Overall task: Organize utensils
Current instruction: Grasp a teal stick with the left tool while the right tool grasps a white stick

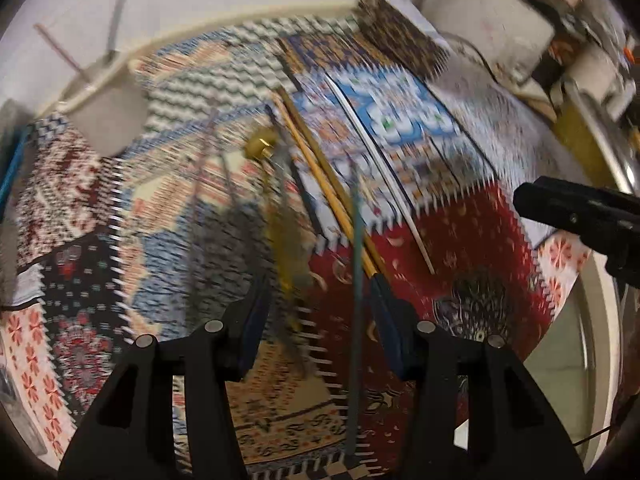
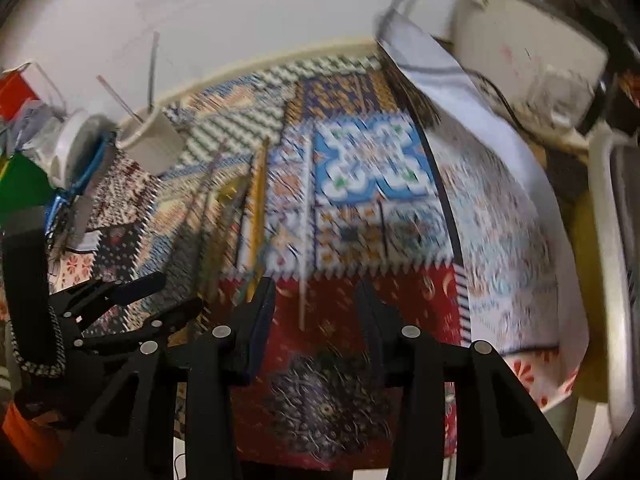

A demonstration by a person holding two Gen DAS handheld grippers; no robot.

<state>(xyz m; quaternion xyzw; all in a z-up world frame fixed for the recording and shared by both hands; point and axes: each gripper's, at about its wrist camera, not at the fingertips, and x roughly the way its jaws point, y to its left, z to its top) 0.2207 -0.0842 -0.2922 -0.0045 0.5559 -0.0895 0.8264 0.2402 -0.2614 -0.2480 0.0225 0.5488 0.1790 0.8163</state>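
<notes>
Several long thin utensils lie side by side on a patchwork cloth [image 1: 180, 208]: yellow chopsticks [image 1: 320, 168], a pale stick [image 1: 384, 164], a gold-headed utensil [image 1: 262, 144] and a dark green rod [image 1: 356, 280]. My left gripper [image 1: 324, 320] hovers open just above them, the rod and chopstick ends between its fingers. A white cup [image 1: 108, 116] at the far left holds two sticks. My right gripper [image 2: 316, 308] is open and empty over the red patch, near the pale stick [image 2: 306, 220] and yellow chopsticks [image 2: 258, 200]. The cup shows in the right wrist view [image 2: 154, 144]. Both views are motion-blurred.
A white appliance [image 1: 484, 20] with cables stands at the back right beside a patterned box [image 1: 400, 36]. A jar [image 2: 74, 144] and coloured clutter sit at the left in the right wrist view. The table edge [image 1: 596, 320] runs along the right. A white wall is behind.
</notes>
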